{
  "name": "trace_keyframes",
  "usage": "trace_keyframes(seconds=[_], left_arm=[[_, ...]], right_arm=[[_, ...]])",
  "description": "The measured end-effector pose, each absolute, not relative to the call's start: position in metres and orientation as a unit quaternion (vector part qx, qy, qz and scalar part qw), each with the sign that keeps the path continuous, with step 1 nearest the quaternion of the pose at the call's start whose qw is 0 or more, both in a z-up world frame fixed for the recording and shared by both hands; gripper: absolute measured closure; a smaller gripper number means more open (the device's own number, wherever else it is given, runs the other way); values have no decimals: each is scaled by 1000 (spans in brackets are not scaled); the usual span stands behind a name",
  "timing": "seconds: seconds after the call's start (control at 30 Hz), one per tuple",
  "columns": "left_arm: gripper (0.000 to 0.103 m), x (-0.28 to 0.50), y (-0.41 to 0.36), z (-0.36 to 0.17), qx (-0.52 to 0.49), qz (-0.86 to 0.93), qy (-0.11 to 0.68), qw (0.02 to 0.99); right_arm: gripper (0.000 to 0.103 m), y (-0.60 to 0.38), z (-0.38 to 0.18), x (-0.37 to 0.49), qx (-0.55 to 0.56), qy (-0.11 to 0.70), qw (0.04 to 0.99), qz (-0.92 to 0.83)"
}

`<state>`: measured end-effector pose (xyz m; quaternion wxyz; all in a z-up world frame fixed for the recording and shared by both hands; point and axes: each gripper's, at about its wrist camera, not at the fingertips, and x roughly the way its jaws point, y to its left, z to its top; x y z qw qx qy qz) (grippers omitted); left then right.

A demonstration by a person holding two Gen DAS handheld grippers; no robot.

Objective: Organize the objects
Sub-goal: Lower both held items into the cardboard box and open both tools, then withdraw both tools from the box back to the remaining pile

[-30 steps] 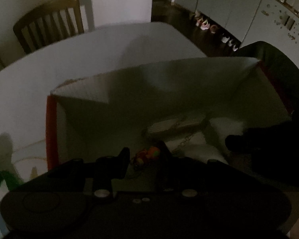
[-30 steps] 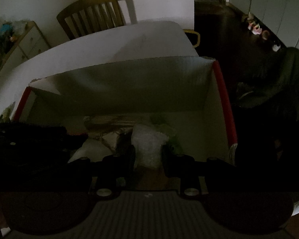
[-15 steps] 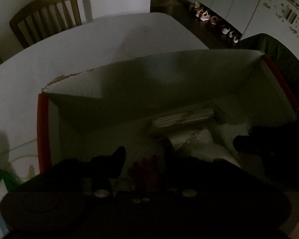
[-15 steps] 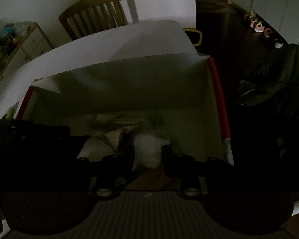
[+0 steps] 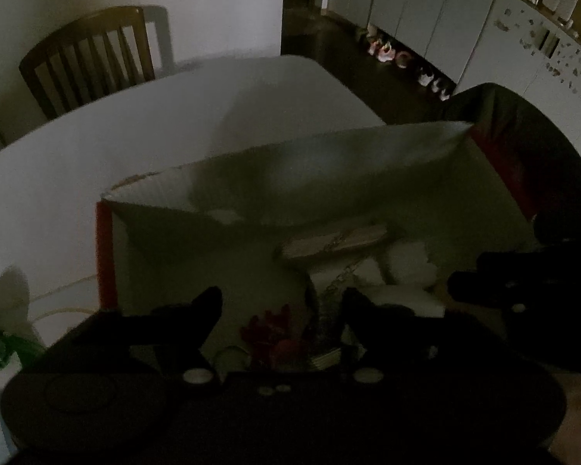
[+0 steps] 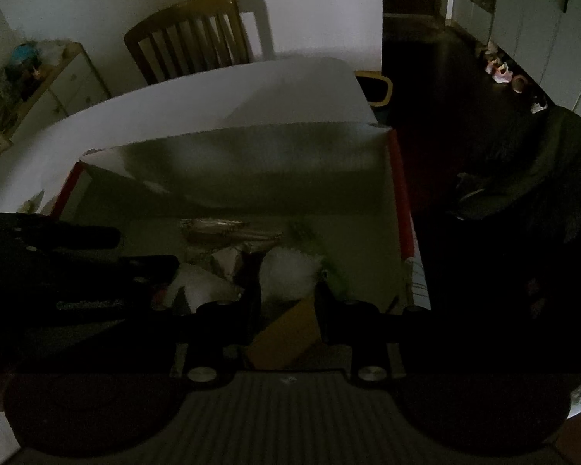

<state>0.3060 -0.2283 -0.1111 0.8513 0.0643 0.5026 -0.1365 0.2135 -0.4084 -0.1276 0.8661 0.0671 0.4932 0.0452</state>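
Holding two grippers over one box (image 5: 329,162), one chair (image 5: 89,58) behind.

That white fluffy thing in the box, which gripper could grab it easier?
Probably the right gripper. Its open fingers already frame the white fluffy thing in the box. The left gripper is open too, but points at a red toy.

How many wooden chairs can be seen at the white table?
1. The wooden chair stands at the far side of the white table, against the wall, beyond the open box. More chairs may be hidden outside the views.
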Motion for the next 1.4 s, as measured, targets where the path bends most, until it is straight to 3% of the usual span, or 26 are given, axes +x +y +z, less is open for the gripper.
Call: trace_keyframes(seconds=[0.6,0.9,0.97,1.03,1.4], left_arm=[[29,272,-222,-69,51,-157,456,874],[22,237,-206,-43,48,-170,414,893],[21,230,-201,-38,46,-170,407,896],[20,224,-196,-34,40,-174,401,899],[14,196,-150,-26,11,-176,382,907]], right_arm=[[74,-394,-83,165,61,446,890,67],[74,-384,-65,136,59,414,906,68],[71,-380,-62,131,62,410,908,68],[54,-377,-61,126,62,404,910,67],[44,-347,-56,107,77,396,912,68]])
